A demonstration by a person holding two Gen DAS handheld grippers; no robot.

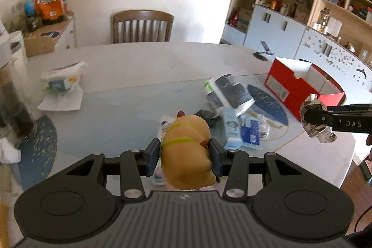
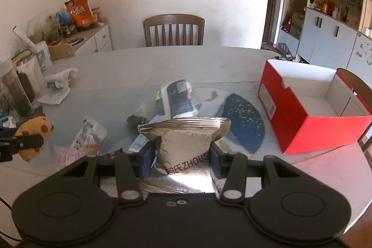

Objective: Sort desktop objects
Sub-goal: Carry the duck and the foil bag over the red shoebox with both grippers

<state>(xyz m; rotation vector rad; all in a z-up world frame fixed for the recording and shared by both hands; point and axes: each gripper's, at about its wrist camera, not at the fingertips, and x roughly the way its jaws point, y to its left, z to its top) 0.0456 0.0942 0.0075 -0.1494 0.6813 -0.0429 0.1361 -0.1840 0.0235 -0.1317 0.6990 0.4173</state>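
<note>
My left gripper (image 1: 186, 155) is shut on a yellow soft toy (image 1: 188, 150) with green bands, held above the table. In the right wrist view the same toy (image 2: 33, 136) shows spotted at the left edge, clamped by black fingers. My right gripper (image 2: 183, 157) is shut on a silver foil packet (image 2: 186, 143) printed ZHOUS. The left wrist view catches that packet (image 1: 316, 120) at the far right. An open red box (image 2: 309, 108) with a white inside stands on the table to the right. A pile of packets (image 2: 176, 99) lies mid-table.
A wooden chair (image 2: 174, 29) stands behind the round table (image 2: 139, 62). A tissue pack (image 1: 64, 80) lies at the left, with jars and a kettle (image 2: 25, 78) beyond it. A white paper packet (image 2: 89, 134) lies near the front. Cabinets line the right wall.
</note>
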